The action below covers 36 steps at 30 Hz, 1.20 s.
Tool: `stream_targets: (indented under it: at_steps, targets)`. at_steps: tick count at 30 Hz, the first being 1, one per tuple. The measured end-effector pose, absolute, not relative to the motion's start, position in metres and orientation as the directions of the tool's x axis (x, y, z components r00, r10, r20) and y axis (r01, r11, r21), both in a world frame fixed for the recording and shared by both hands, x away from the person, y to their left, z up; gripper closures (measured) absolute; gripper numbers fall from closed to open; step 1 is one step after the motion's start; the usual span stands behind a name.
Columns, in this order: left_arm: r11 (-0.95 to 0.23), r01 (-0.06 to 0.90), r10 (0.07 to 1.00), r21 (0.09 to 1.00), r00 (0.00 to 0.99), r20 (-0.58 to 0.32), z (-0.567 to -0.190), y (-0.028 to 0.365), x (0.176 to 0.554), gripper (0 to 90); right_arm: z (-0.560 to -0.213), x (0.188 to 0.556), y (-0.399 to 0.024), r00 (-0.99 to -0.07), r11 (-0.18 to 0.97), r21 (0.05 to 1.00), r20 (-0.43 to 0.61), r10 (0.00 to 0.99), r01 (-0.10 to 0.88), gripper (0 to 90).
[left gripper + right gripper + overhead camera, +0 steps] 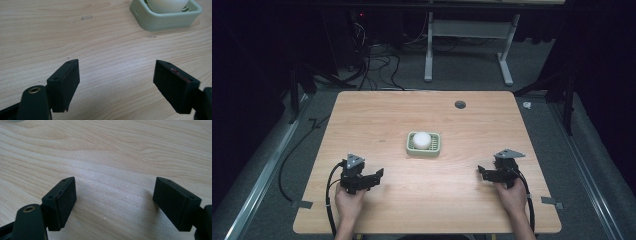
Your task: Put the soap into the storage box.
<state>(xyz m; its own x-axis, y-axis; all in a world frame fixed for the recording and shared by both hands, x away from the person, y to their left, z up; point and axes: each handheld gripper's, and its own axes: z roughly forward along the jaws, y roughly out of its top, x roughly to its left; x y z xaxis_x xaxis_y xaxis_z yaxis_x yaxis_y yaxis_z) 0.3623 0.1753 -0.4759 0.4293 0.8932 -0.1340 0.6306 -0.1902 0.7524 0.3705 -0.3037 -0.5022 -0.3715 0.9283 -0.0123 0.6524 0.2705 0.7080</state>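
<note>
A pale green dish (434,148) sits near the middle of the wooden table (377,120), with a white rounded lump (422,140) in it. The left gripper view catches the dish (160,21) and the lump (167,5) at its top right. My left gripper (377,176) rests low at the front left, held by a hand, jaws wide apart over bare wood (116,75). My right gripper (482,171) rests at the front right, also open and holding nothing (113,195). Both point inward toward the table's middle.
A small dark round hole (460,104) lies in the tabletop near the far edge. Cables (377,65) and a white frame's legs (467,45) stand on the floor beyond the table. A rail (262,175) runs along the left side.
</note>
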Motion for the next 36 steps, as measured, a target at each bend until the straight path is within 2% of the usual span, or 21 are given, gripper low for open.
stream_targets:
  at_steps: [23, 33, 36]
  targets:
    - [-0.221, 0.654, 0.897, 0.723, 0.427, -0.112, -0.499, 0.159, 0.359, 22.0, -0.502, 0.37, -0.304, -0.372, 0.271, 0.708, -0.013, 0.928, 0.652, 19.8]
    - [-0.247, 0.644, 0.897, 0.724, 0.435, -0.08, -0.503, 0.154, 0.359, 21.9, -0.502, 0.37, -0.304, -0.371, 0.27, 0.709, -0.013, 0.928, 0.652, 19.8]
    - [-0.272, 0.619, 0.899, 0.737, 0.436, -0.035, -0.507, 0.149, 0.358, 21.7, -0.502, 0.37, -0.304, -0.372, 0.271, 0.708, -0.013, 0.928, 0.652, 19.8]
